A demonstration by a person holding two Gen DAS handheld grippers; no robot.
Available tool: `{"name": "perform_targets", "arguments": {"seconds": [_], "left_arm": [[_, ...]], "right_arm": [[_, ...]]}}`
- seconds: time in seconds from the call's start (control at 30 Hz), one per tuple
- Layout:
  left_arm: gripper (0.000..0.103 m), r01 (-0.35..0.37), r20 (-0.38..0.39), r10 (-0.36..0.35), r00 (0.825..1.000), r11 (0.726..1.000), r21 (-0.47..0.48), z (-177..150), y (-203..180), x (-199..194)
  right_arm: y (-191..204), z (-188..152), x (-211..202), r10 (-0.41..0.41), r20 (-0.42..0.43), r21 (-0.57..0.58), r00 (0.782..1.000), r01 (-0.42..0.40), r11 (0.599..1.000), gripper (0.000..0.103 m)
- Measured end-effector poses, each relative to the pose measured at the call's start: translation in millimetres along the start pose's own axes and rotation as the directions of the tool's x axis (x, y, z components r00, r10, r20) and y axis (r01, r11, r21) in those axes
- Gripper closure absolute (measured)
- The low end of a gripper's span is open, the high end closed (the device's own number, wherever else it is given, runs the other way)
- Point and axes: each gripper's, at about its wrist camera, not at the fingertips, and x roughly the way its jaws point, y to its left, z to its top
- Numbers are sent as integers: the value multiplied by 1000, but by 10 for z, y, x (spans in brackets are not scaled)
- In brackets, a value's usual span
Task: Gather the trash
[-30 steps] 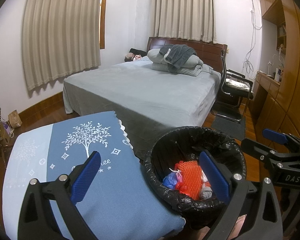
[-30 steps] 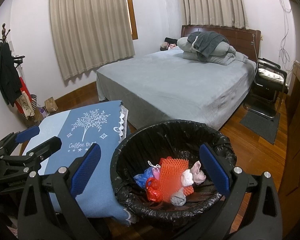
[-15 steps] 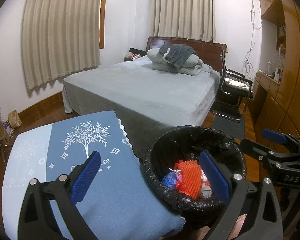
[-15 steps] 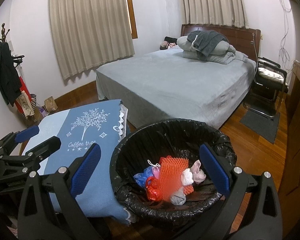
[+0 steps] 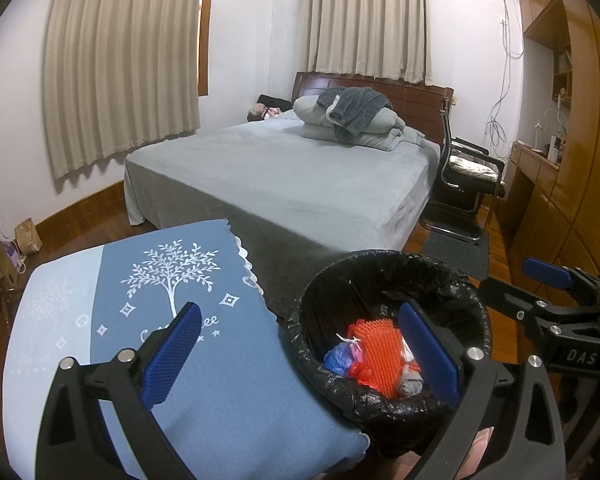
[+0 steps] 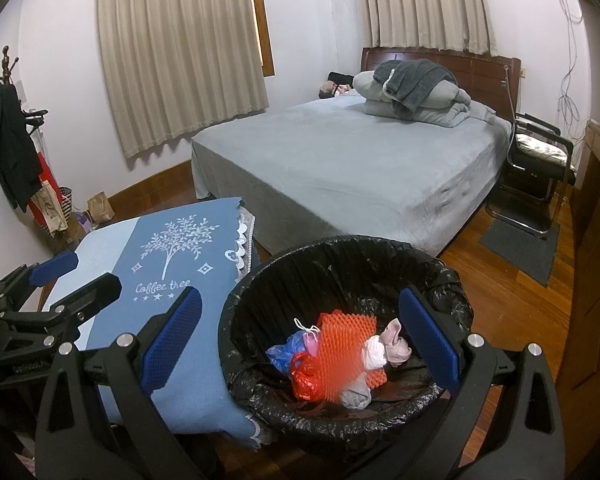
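A round bin with a black liner (image 6: 440, 276) stands on the wood floor beside a low table; it also shows in the left wrist view (image 5: 472, 292). Inside lie an orange foam net (image 6: 342, 344), a blue bag (image 6: 286, 354), a red bag and balled socks. My right gripper (image 6: 300, 336) is open and empty above the bin's near-left rim. My left gripper (image 5: 300, 348) is open and empty, over the table edge and the bin. Each gripper shows in the other's view, the left (image 6: 56, 280) and the right (image 5: 548, 276).
A blue tree-print cloth (image 5: 172, 280) covers the low table (image 6: 112, 248). A grey bed (image 6: 360, 168) with folded bedding stands behind. A black chair (image 6: 540, 160) and a wooden cabinet (image 6: 596, 264) are at the right. Bags and a coat rack (image 6: 8, 136) are at the left wall.
Almost nothing: both views have shifted very slightly. Both grippers stay open and empty.
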Motion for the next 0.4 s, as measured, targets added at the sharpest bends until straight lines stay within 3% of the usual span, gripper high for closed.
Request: {"name": "perform_targets", "arguments": {"seconds": [0.4], "left_arm": [[6, 2, -10, -2, 1000, 1000, -9, -8, -17, -30]], "right_arm": [[9, 10, -4, 0, -1, 1, 1000, 0, 1000, 7]]}}
